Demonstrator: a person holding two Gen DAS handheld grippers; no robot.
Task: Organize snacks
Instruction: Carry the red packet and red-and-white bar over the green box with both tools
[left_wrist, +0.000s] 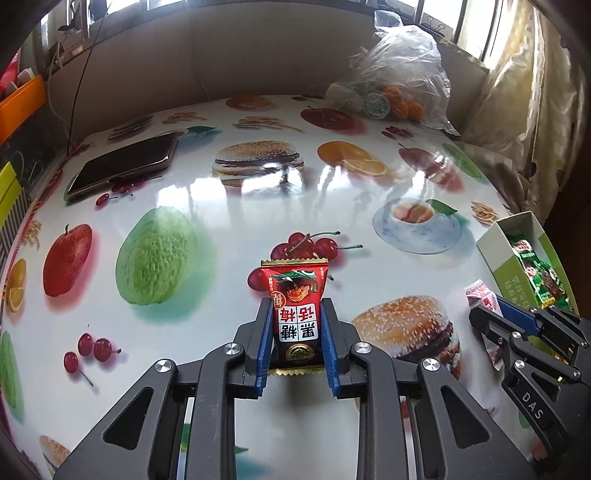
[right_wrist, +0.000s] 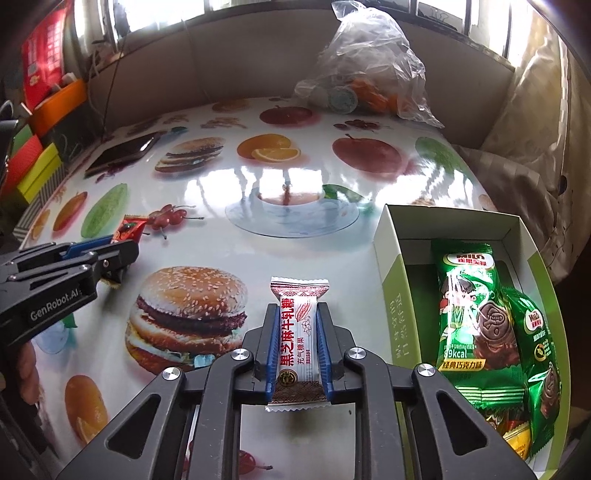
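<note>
At the right edge of the table (right_wrist: 207, 206) we see an open box (right_wrist: 391, 266) holding green Milo packets (right_wrist: 469, 306); a plastic bag (right_wrist: 369, 66) of fruit sits far back. Our left gripper (left_wrist: 293, 343) clamps a red candy (left_wrist: 295, 314) low over the near table, and our right gripper (right_wrist: 297, 350) clamps a white candy (right_wrist: 298, 332) just left of the box.
</note>
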